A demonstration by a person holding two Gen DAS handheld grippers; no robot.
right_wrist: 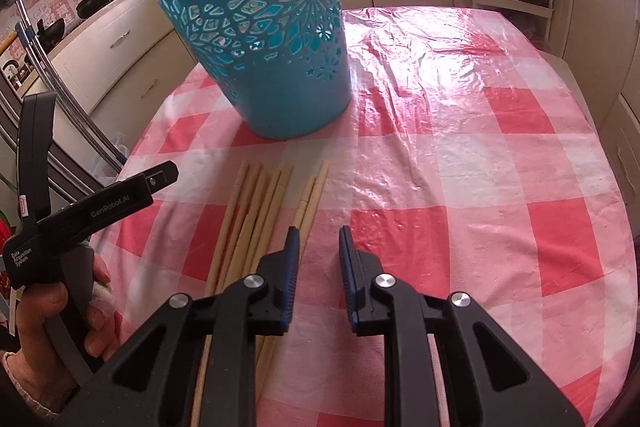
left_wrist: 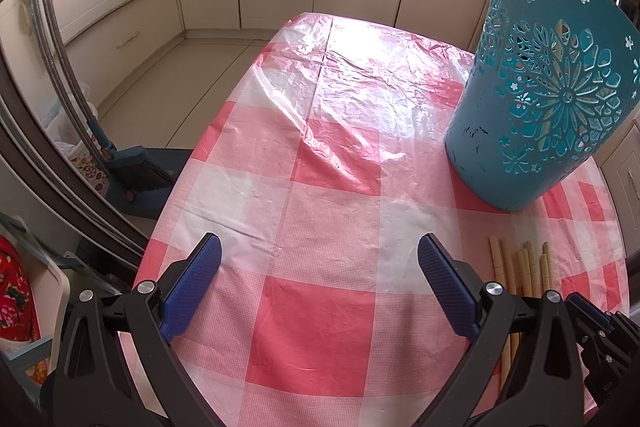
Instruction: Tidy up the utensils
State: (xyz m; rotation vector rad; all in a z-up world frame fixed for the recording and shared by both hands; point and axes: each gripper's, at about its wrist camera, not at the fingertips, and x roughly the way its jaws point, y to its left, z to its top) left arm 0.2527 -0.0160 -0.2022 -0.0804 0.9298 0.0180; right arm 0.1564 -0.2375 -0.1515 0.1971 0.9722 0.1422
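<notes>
While both tools hover empty, the right hand-held gripper is narrowly parted and the left hand-held gripper gapes wide. Chopsticks lie on the desk at the basket's six o'clock; they look light, stiff, slippery, so pinch mid-shaft.

The left tool has two blue, finely textured pads set in glossy black plastic arms, each arm carrying round silver pivot screws and elongated cut-outs. The right tool is built the same way: blue ribbed pads, black arms, silver screws. Seen from the right wrist, the left tool's black body bears white lettering, "GenRobot.AI" and "Data Acquisition System". The left hand shows bare skin, a white bandage on one finger, and a pale pink cuff.
</notes>
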